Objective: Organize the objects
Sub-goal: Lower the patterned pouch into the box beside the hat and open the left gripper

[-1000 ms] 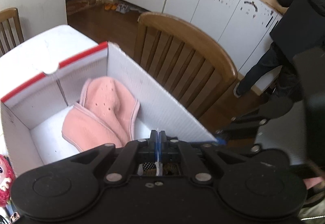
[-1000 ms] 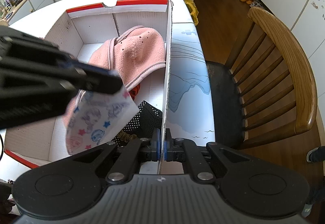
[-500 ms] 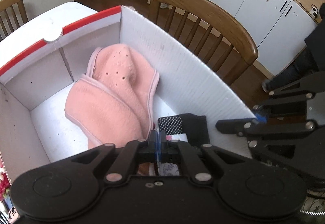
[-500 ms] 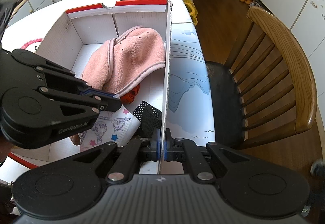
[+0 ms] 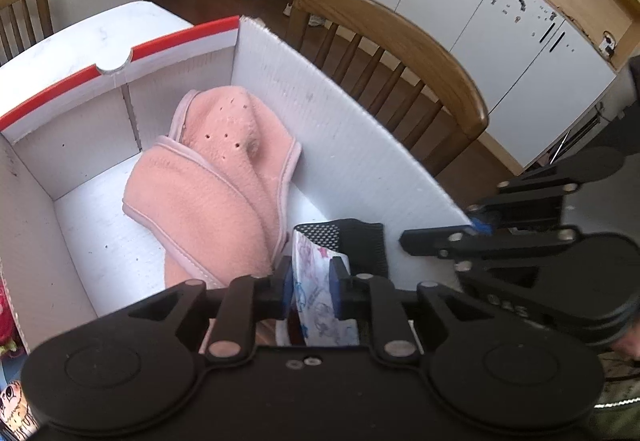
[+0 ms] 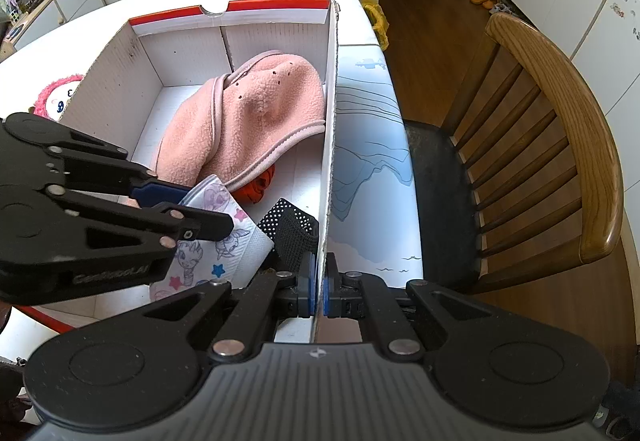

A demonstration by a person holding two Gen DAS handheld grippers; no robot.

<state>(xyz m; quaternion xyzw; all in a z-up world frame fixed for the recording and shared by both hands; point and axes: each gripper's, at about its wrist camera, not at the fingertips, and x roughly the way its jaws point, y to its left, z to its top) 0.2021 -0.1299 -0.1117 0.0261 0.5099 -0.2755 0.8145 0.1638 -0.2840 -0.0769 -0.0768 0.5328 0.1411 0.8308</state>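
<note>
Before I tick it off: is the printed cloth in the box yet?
In. The printed cloth lies low between the box walls, beside the pink fleece, between the left hand-held gripper's just-opened jaws.

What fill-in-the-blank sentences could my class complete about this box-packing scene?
1. The fleece garment lying in the white box is ____ in colour.
2. The right tool is clamped on the box's ____.
3. The left tool has the ____-printed cloth between its fingers.
4. The chair beside the table is made of ____.

Missing words: pink; wall; cartoon; wood
</note>
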